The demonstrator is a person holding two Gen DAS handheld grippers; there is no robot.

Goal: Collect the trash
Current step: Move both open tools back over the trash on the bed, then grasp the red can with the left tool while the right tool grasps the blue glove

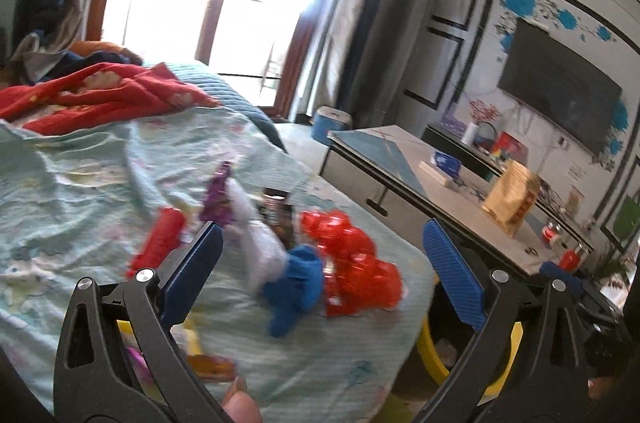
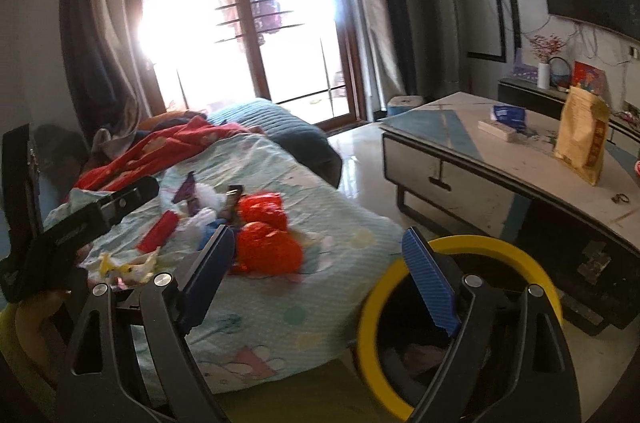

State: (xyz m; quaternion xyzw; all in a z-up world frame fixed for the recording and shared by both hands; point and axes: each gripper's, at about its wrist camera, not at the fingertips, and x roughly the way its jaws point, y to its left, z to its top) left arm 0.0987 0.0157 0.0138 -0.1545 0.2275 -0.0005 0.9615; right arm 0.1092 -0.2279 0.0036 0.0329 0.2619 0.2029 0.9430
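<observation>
Left tongs (image 1: 322, 255): you hold them spread wide, nothing between the pads; they hover over the trash.
Right tongs (image 2: 318, 263): also released and empty, between the bed edge and the bin.
Trash: a loose pile lies on the bed (image 2: 280, 303) near its edge: a red wrapper (image 1: 352, 263), a blue cloth (image 1: 296, 283), white tissue (image 1: 256, 235), a red tube (image 1: 162, 239), a purple wrapper (image 1: 218, 195).
Handling: all looks light and soft. The red wrapper is probably thin, crinkly and a little slippery, so pinch it at a raised fold, not flat. The tube looks stiffer; take it across the middle.
Bin (image 2: 372, 323): yellow rim, on the floor just beside the bed, mouth free.
Surface: the sheet is wrinkled and soft; you may catch it together with a piece.
Room: a counter (image 2: 500, 159) stands across the floor, bright window behind.
</observation>
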